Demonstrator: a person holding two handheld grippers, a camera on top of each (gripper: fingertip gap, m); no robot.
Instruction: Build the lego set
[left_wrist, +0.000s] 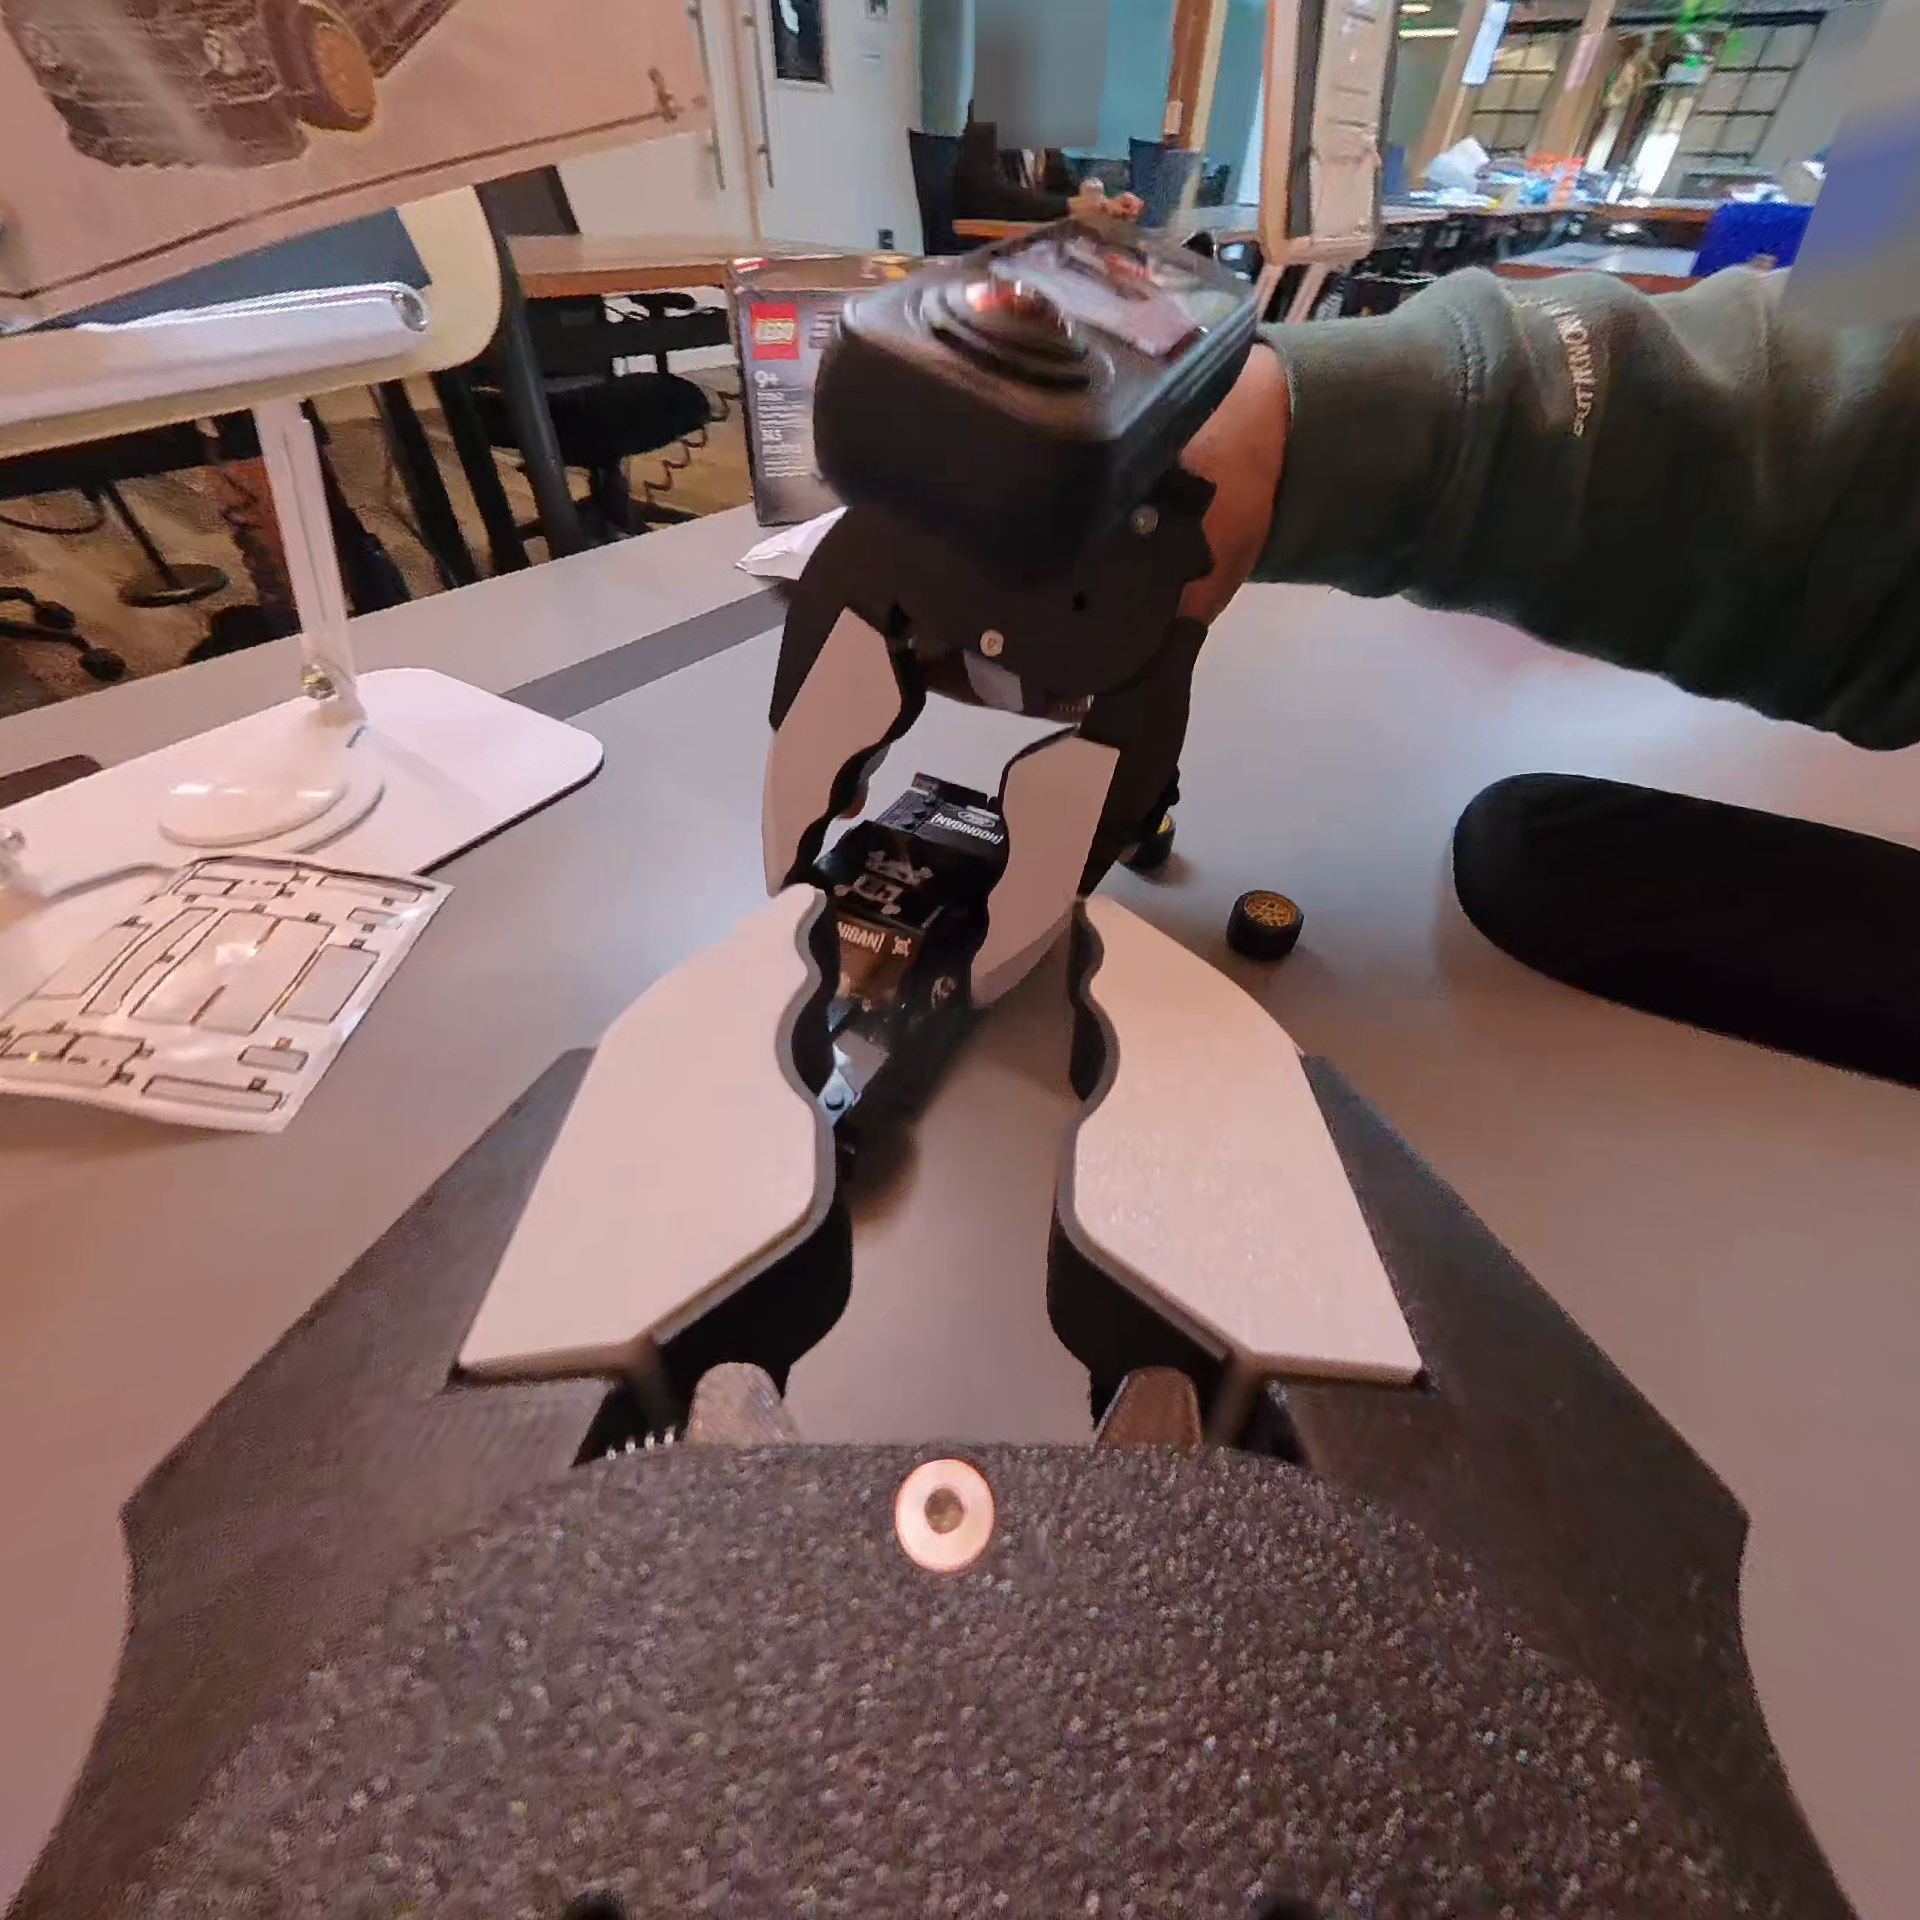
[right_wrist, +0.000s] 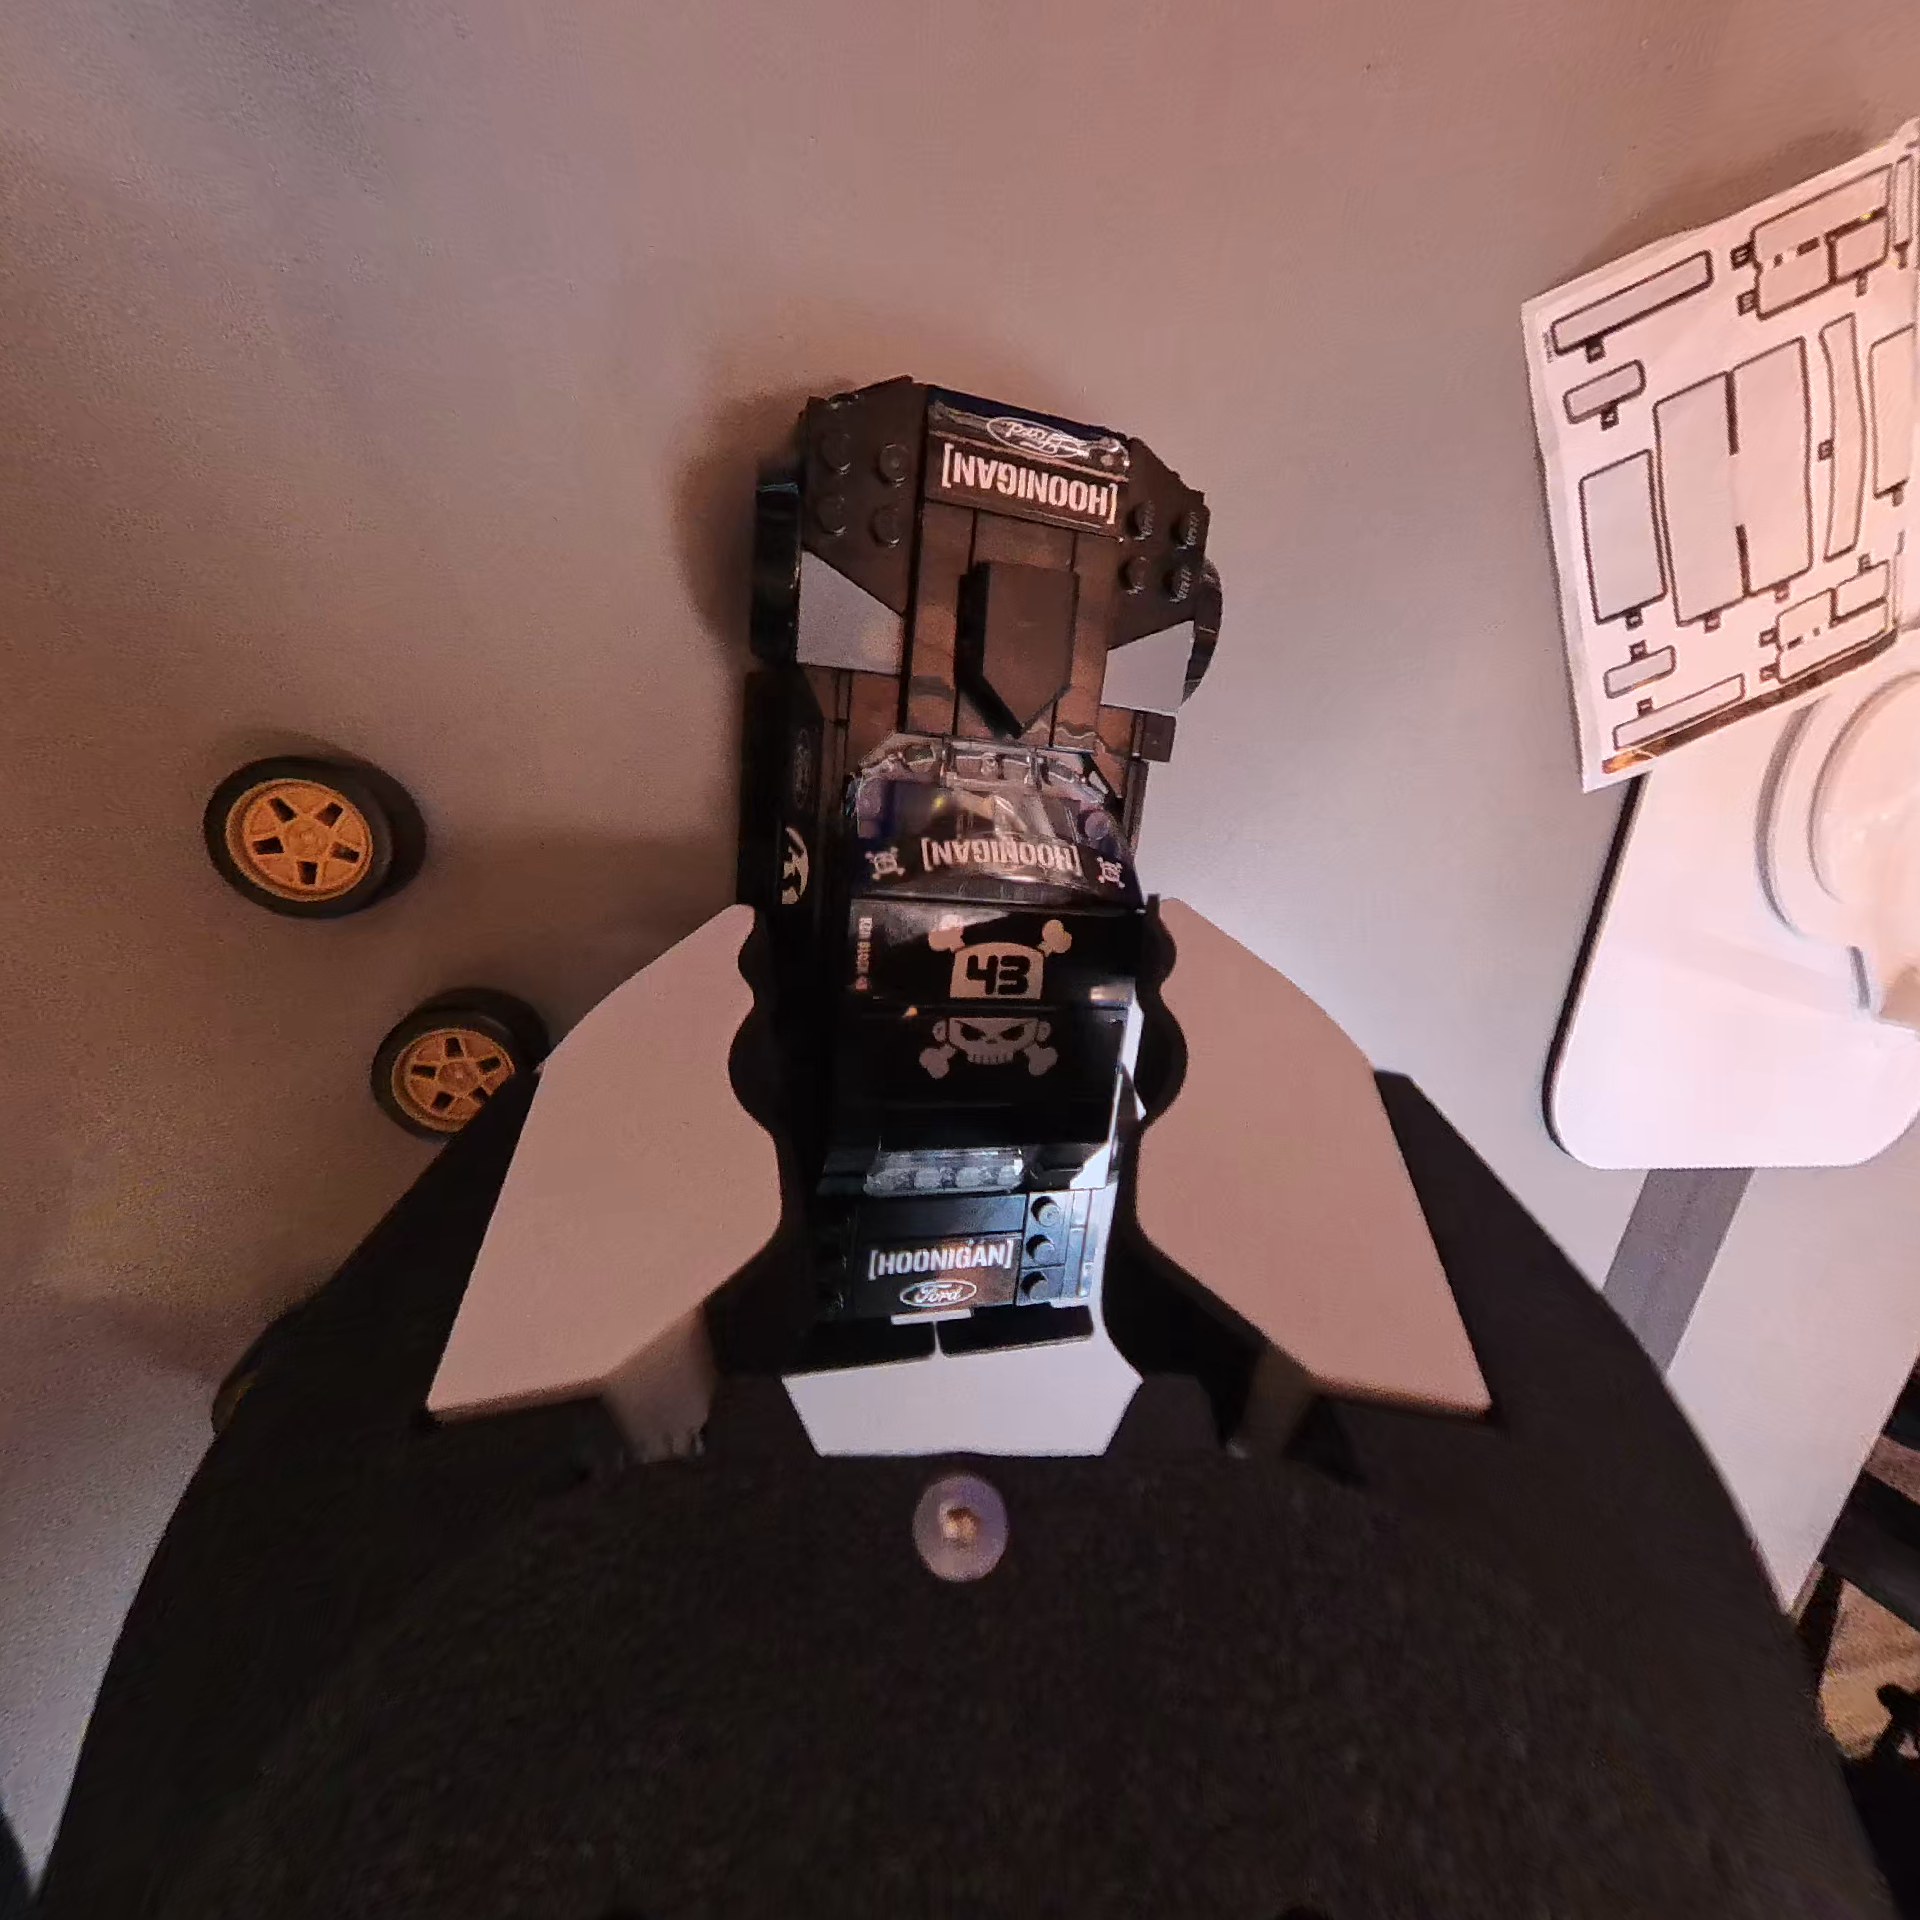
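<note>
Black lego car (right_wrist: 966, 831) (no wheels on, white decals), right tongs (right_wrist: 951, 935) gripping its sides, left tongs (left_wrist: 940, 940) parted around its end, two gold-hubbed wheels (right_wrist: 312, 836) beside it on the table (right_wrist: 416, 312)

Black car (left_wrist: 904, 935) between both tools' fingers (left_wrist: 717, 1122)

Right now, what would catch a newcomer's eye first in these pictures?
The black lego car at centre, on the grey table, with the right gripper straddling its sides from above. Two loose gold-hubbed wheels lie beside it, and a peeled sticker sheet on the other side.
</note>
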